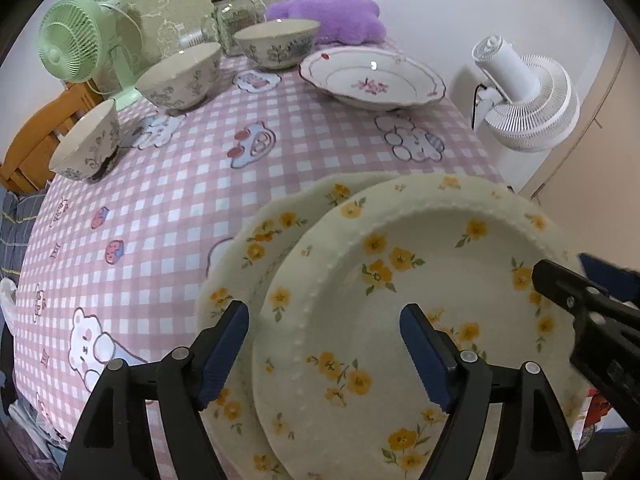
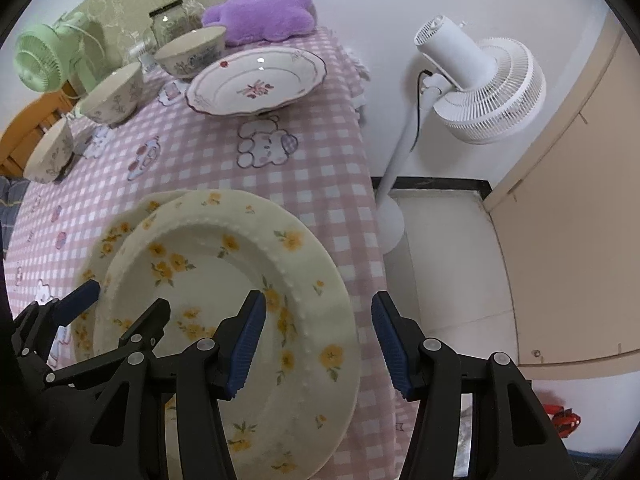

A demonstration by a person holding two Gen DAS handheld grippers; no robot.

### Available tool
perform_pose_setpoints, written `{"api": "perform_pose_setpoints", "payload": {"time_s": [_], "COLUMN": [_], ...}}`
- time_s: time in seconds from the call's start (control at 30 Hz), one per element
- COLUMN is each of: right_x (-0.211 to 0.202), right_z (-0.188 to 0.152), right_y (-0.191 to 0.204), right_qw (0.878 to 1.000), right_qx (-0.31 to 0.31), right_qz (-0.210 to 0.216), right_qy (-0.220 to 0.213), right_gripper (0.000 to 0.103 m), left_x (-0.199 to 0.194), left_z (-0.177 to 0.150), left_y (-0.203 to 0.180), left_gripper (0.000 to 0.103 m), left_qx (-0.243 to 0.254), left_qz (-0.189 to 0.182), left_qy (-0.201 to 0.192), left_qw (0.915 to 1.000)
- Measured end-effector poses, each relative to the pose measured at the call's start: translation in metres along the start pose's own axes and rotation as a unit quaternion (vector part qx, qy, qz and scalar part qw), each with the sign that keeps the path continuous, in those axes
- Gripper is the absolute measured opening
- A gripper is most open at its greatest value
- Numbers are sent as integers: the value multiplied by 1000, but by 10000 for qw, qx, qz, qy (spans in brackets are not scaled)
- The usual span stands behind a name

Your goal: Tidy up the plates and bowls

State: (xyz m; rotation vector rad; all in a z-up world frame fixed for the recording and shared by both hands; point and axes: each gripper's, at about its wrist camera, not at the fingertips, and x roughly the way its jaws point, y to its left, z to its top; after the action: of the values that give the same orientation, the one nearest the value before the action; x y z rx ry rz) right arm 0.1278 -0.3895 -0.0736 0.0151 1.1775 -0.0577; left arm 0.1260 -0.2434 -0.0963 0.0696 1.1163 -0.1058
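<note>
Left gripper [image 1: 324, 344] and right gripper [image 2: 318, 344], jaws apart, straddle opposite rims of the upper yellow-flowered plate [image 1: 420, 288].

home: checked tablecloth [image 1: 192, 184], plush cushion [image 1: 332, 16], fans.

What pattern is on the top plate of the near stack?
Small yellow flowers on the cream beaded-rim plate, clearest in the left wrist view.

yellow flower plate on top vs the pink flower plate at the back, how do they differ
The top yellow-flower plate has a beaded rim, sits tilted on another plate, near the open grippers. The pink-flower plate has a dark-edged scalloped rim and rests alone, flat, farther back. Both are pale, floral, round.
</note>
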Motion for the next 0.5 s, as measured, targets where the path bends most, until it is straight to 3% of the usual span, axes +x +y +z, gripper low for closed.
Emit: {"api": "perform_pose_setpoints", "payload": {"time_s": [0.03,0.5], "right_x": [1,24], "right_z": [1,4], "right_y": [2,21], "right_qw": [9999,9995], "right_qx": [-64,-40], "right_qz": [-98,119], "right_qy": [9,303], "right_gripper": [37,41], "left_x": [-3,-5], "left_z": [1,-3], "left_y": [2,33], "left_gripper": [82,83], "left_qx": [-26,-359], "left_qz": [-2,188], "left_qy": [-44,118], "left_qw": [10000,9991]}}
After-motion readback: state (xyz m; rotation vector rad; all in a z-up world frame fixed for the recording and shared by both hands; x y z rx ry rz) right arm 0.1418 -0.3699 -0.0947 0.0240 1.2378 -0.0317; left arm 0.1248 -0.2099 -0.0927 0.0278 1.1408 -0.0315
